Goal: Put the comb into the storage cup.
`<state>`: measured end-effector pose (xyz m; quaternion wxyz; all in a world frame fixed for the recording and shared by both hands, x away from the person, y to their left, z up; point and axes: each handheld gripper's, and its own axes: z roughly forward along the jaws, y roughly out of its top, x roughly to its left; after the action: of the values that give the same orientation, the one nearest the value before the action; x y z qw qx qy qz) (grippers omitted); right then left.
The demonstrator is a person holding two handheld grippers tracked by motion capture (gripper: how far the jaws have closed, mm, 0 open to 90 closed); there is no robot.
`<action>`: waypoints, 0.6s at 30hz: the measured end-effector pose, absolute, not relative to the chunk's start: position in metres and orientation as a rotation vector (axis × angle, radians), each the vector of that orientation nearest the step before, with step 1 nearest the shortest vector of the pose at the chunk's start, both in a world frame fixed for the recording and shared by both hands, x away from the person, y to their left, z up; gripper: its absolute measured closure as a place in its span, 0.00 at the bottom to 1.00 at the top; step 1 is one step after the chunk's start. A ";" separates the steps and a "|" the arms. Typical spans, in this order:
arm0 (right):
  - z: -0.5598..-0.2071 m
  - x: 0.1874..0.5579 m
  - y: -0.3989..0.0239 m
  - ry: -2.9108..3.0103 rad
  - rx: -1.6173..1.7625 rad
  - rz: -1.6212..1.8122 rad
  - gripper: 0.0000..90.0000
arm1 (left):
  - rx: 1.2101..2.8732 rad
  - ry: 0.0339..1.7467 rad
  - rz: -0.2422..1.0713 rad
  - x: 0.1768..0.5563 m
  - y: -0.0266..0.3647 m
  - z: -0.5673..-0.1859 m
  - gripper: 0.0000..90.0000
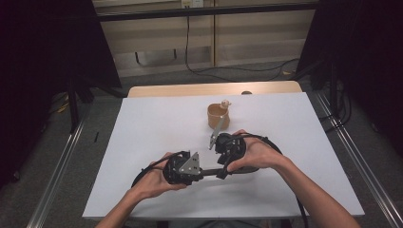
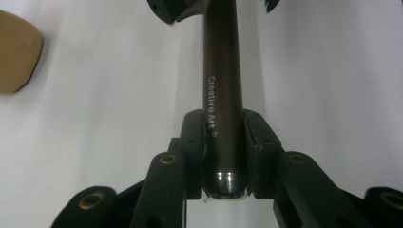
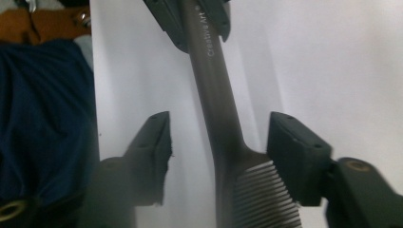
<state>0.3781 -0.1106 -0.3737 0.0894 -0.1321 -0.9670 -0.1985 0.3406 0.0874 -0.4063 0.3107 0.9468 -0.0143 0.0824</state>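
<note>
From the high view I see a white sheet (image 1: 157,142) covering most of a wooden table (image 1: 190,89), whose bare far edge shows beyond it. Grey floor runs on both sides, metal rails (image 1: 62,161) flank the table, and a cable (image 1: 223,70) trails across the floor by the back wall. The sheet's left half and far right lie bare, leaving room to move. A tan cup (image 1: 218,116) stands right of centre. Near the front edge, the left gripper (image 1: 202,172) and right gripper (image 1: 217,144) sit close together with a dark comb (image 1: 213,171) between them, its end in the left one.

In the left gripper view I see the left gripper (image 2: 223,142) pinching the comb's handle (image 2: 223,95), both pads flat against it, the rounded end sitting between the jaws. The tan cup (image 2: 16,52) shows at the upper left, on the white sheet (image 2: 332,71).

In the right gripper view the right gripper (image 3: 218,152) has its jaws spread, standing clear on either side of the comb (image 3: 223,118) where handle meets teeth (image 3: 266,194). White sheet (image 3: 342,57) lies beneath, its edge at the left, dark blue cloth (image 3: 43,118) beyond it.
</note>
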 end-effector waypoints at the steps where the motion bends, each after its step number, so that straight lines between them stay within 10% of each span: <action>1: -0.372 0.378 -0.113 -2.882 -0.415 -0.613 0.38 | 2.499 -0.027 0.210 0.342 0.089 -0.406 0.81; 18: -0.359 0.366 -0.162 -2.873 -0.656 -1.018 0.14 | 2.411 0.152 0.079 0.358 0.106 -0.412 0.81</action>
<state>0.3660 -0.1615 -0.3592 0.0117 -0.2104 -0.9215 -0.3264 0.3577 0.1062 -0.4115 0.3544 0.9328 0.0588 0.0306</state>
